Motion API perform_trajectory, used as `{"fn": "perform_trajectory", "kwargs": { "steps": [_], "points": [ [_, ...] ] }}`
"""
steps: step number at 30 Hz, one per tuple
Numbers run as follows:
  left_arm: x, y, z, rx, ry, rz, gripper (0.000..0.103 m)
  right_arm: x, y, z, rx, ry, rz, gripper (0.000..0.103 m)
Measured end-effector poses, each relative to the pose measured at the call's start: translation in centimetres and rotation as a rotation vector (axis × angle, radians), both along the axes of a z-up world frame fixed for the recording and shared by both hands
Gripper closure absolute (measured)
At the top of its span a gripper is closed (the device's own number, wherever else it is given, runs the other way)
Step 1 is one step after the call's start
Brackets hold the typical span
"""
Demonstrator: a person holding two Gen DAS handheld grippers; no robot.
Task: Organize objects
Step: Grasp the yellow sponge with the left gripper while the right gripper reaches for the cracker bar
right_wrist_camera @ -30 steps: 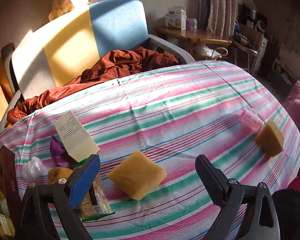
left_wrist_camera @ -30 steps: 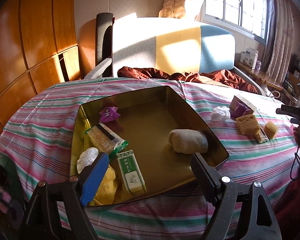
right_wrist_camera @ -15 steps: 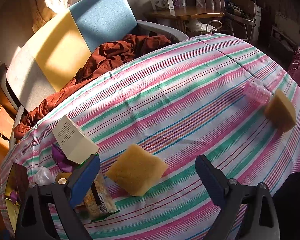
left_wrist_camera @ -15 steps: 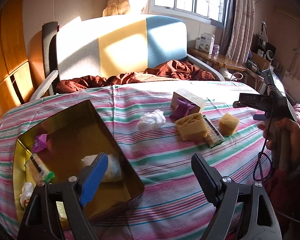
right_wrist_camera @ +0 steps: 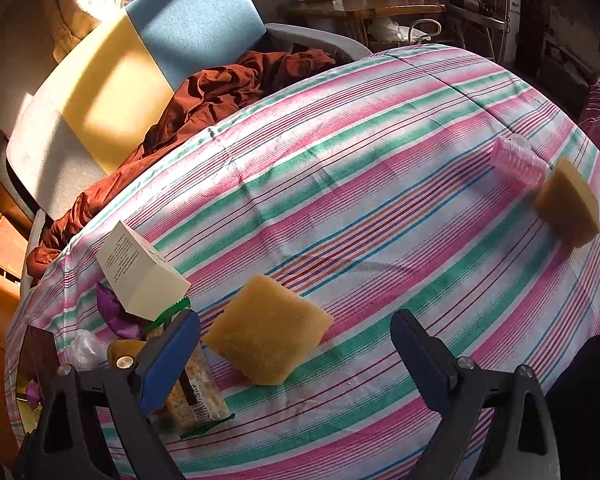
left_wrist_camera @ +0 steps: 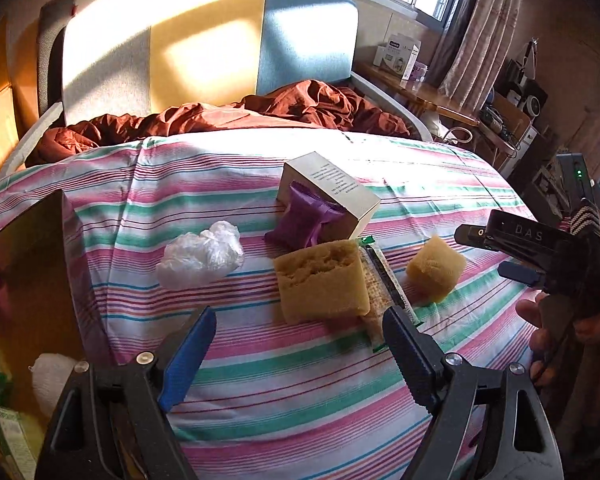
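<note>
My left gripper (left_wrist_camera: 296, 344) is open and empty, just short of a large yellow sponge (left_wrist_camera: 322, 280) that lies on a cracker packet (left_wrist_camera: 384, 292). Behind them are a purple wrapper (left_wrist_camera: 304, 220), a beige carton (left_wrist_camera: 332, 188), a crumpled clear bag (left_wrist_camera: 200, 254) and a small sponge cube (left_wrist_camera: 436, 268). The gold tin (left_wrist_camera: 28, 264) with several items is at the left edge. My right gripper (right_wrist_camera: 296, 356) is open and empty, with that sponge cube (right_wrist_camera: 268, 340) between its fingers' line. It also shows in the left wrist view (left_wrist_camera: 496, 252).
The table has a striped cloth (right_wrist_camera: 380, 216). A pink ribbed cup (right_wrist_camera: 518, 162) and another sponge (right_wrist_camera: 568, 204) lie near its right edge. A padded chair (left_wrist_camera: 204, 48) with a rust-red cloth (left_wrist_camera: 228, 116) stands behind the table. A cluttered wooden side table (right_wrist_camera: 364, 0) stands beyond.
My left gripper has swung right from over the tin to the sponge and packet group and come closer. My right gripper has closed in on the sponge cube.
</note>
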State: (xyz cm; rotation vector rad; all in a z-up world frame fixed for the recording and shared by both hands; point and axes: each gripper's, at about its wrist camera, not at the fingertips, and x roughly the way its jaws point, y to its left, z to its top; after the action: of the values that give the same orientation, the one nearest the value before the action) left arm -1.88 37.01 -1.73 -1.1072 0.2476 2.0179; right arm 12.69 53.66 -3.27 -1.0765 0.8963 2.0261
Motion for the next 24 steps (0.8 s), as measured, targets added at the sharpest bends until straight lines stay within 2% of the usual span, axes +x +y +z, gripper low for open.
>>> {"fn": "perform_trajectory", "kwargs": {
  "steps": [3, 6, 13, 14, 16, 17, 19, 21, 24],
  "points": [
    [-1.0, 1.9, -1.3, 0.002, -0.048, -0.007, 0.01, 0.2, 0.2, 0.0, -0.005, 0.006, -0.01, 0.005],
    [-1.6, 3.4, -2.2, 0.001, -0.063, -0.005, 0.007, 0.3, 0.4, -0.1, -0.013, 0.013, -0.019, 0.005],
    [-2.5, 6.4, -3.9, -0.002, -0.044, -0.024, 0.005, 0.4, 0.5, -0.3, -0.021, 0.011, -0.031, 0.005],
    [-2.8, 6.7, -4.2, 0.003, -0.05, -0.022, 0.009, 0.4, 0.5, -0.3, -0.021, 0.011, -0.032, 0.005],
    [-3.4, 7.1, -5.1, -0.003, -0.077, -0.019, 0.031, 0.4, 0.6, -0.4, -0.023, 0.013, -0.034, 0.005],
    [-3.6, 7.2, -5.7, -0.007, -0.093, -0.016, 0.035, 0.4, 0.7, -0.4, -0.023, 0.01, -0.035, 0.005],
    [-3.4, 6.5, -5.9, 0.03, -0.092, -0.016, 0.038, 0.3, 0.8, -0.5, -0.025, 0.008, -0.034, 0.005],
    [-2.5, 5.9, -5.7, 0.037, -0.061, -0.032, 0.042, 0.3, 0.8, -0.5, -0.023, 0.013, -0.027, 0.006],
    [-0.8, 3.8, -5.7, 0.038, -0.018, -0.032, 0.042, 0.0, 0.6, -0.3, -0.016, 0.017, -0.013, 0.006]
  ]
}}
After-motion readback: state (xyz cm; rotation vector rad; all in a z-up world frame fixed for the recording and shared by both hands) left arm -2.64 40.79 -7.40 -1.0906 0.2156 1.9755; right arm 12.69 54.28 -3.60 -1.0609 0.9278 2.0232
